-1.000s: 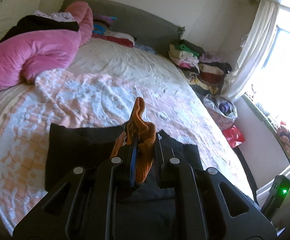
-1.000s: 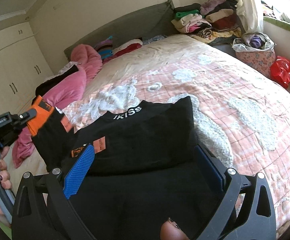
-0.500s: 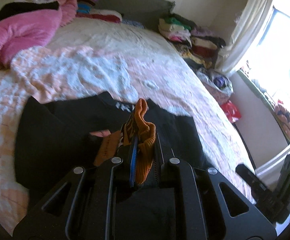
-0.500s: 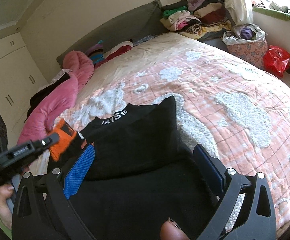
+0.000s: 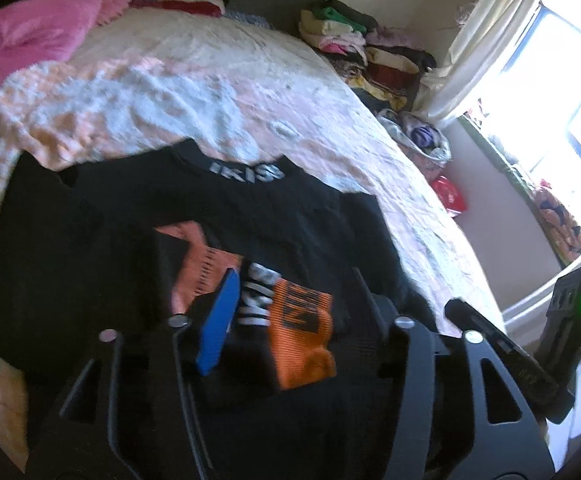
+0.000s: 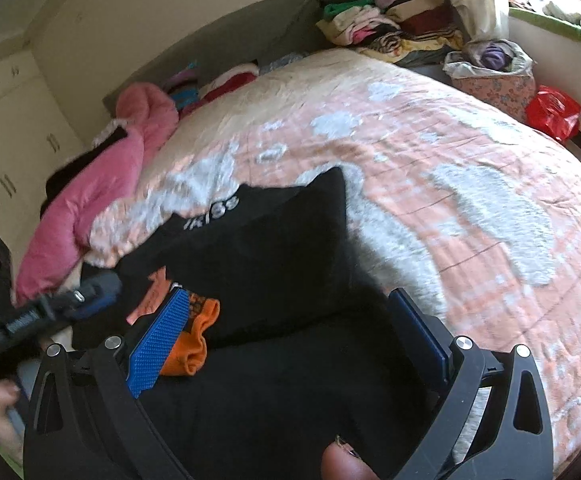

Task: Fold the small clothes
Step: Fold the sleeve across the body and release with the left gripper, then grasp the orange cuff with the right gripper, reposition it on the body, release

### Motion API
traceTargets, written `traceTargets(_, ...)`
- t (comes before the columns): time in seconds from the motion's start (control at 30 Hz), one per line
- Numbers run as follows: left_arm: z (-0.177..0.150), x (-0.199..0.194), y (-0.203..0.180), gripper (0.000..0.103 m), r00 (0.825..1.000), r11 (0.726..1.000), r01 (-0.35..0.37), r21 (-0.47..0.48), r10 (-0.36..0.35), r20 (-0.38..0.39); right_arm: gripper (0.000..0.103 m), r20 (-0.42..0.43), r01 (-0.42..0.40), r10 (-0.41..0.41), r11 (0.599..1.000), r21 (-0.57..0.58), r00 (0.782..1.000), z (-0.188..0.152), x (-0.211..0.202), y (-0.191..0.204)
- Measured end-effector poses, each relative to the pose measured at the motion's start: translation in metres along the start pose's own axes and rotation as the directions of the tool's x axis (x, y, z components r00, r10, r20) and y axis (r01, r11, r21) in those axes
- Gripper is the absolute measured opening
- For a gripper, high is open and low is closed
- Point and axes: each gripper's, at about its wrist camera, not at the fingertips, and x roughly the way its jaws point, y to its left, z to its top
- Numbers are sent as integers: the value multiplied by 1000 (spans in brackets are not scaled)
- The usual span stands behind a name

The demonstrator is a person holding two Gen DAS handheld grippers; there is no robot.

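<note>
A small black top with grey neck lettering lies flat on the bed; it also shows in the right wrist view. Its sleeve with the orange cuff lies folded across the body, cuff also seen in the right wrist view. My left gripper is open just above the cuff, which rests loose between its fingers. My right gripper is open and empty over the near black fabric, right of the cuff.
A pink-and-white quilt covers the bed. A pink duvet lies at the far left. Stacks of folded clothes stand at the far right, with a bag and a red bag beside the bed.
My left gripper carried the orange cuff inward over the top's body, lowered it and opened, letting the cuff go. My right gripper stayed open.
</note>
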Motion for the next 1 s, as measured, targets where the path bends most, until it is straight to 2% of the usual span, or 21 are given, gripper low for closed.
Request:
traceTargets(0.03,1,-3,3,56,1000,1000,-23,-1,23,9,99,-17,-3,2,1000,-23,1000,-2,7,6)
traceTargets(0.1,4,-13,13,71,996,997,-78,-5,78,34,98,-48,-16,13,998,-58,999,-7,19,17)
traceTargets(0.17,7,-21,22,76,989,991,-134,-8,134,64,97,-79,-28,20,995,-97,997,-12,32,31)
traceTargets(0.2,9,-25,26,83,985,988,-155,-9,155,74,89,-90,-40,31,993,-108,995,-14,38,36)
traceTargets(0.27,11,-35,36,92,971,976,-218,-20,219,101,83,-122,-66,50,990,-125,991,-16,51,48)
traceTargets(0.33,14,-43,43,93,961,969,-246,-30,248,122,81,-148,-76,55,986,-146,988,-18,64,59)
traceTargets(0.4,16,-51,52,93,956,965,-255,-53,260,137,75,-173,-76,49,985,-153,984,-19,76,66)
traceTargets(0.47,17,-59,60,93,953,964,-255,-77,264,149,58,-212,-82,49,986,-147,976,-22,91,73)
traceTargets(0.53,16,-66,66,93,950,962,-256,-95,268,160,28,-219,-108,71,981,-163,973,-24,96,81)
traceTargets(0.63,17,-75,78,93,944,956,-263,-127,282,171,14,-229,-176,128,963,-203,965,-25,94,97)
traceTargets(0.73,16,-83,93,93,946,953,-240,-187,273,177,12,-182,-207,162,942,-265,970,-18,82,112)
traceTargets(0.87,16,-91,106,93,938,941,-258,-217,298,177,11,-124,-276,249,913,-300,960,7,57,127)
traceTargets(1.0,15,-96,117,93,935,934,-260,-244,306,178,11,-70,-272,265,890,-365,962,35,34,138)
